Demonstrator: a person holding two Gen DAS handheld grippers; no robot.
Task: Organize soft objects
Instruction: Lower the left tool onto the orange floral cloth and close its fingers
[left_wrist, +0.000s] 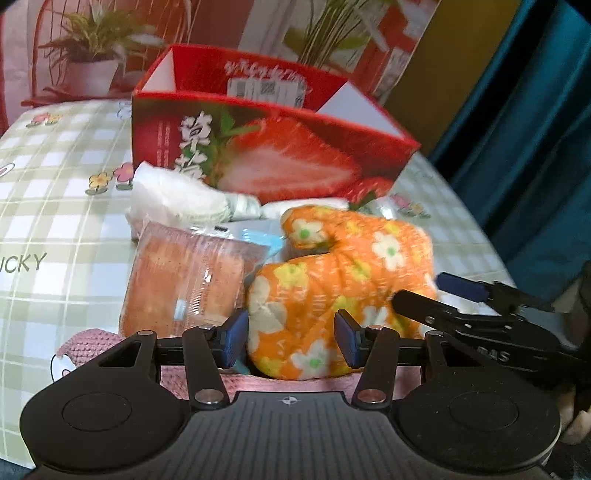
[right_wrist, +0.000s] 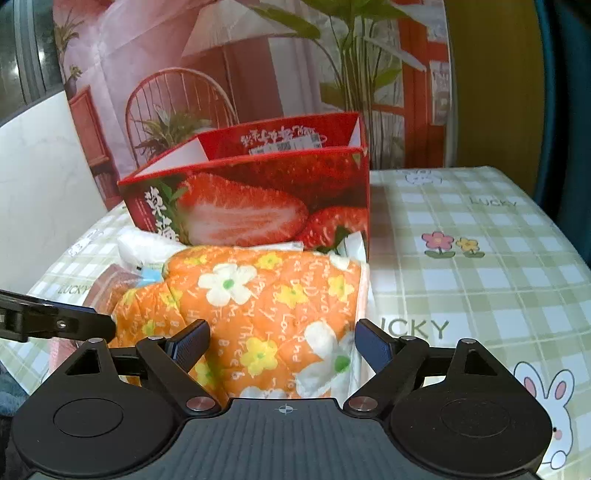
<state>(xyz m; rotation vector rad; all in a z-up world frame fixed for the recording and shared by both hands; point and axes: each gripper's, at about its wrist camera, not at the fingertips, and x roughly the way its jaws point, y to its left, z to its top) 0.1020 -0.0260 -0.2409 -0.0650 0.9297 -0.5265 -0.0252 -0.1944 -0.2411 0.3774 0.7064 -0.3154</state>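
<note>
An orange quilted cloth with white and yellow flowers lies bunched on the checked tablecloth, in front of an open red strawberry box. My left gripper is shut on the cloth's near lobe, both blue pads against it. In the right wrist view the same cloth sits between the wide-spread fingers of my right gripper, which is open. The right gripper also shows at the cloth's right side in the left wrist view. The box looks empty as far as its inside shows.
A wrapped sponge cake, a white cloth bundle and a pale blue packet lie left of the orange cloth. A pink knitted piece lies under my left gripper. The tablecloth stretches bare to the right. A printed backdrop stands behind.
</note>
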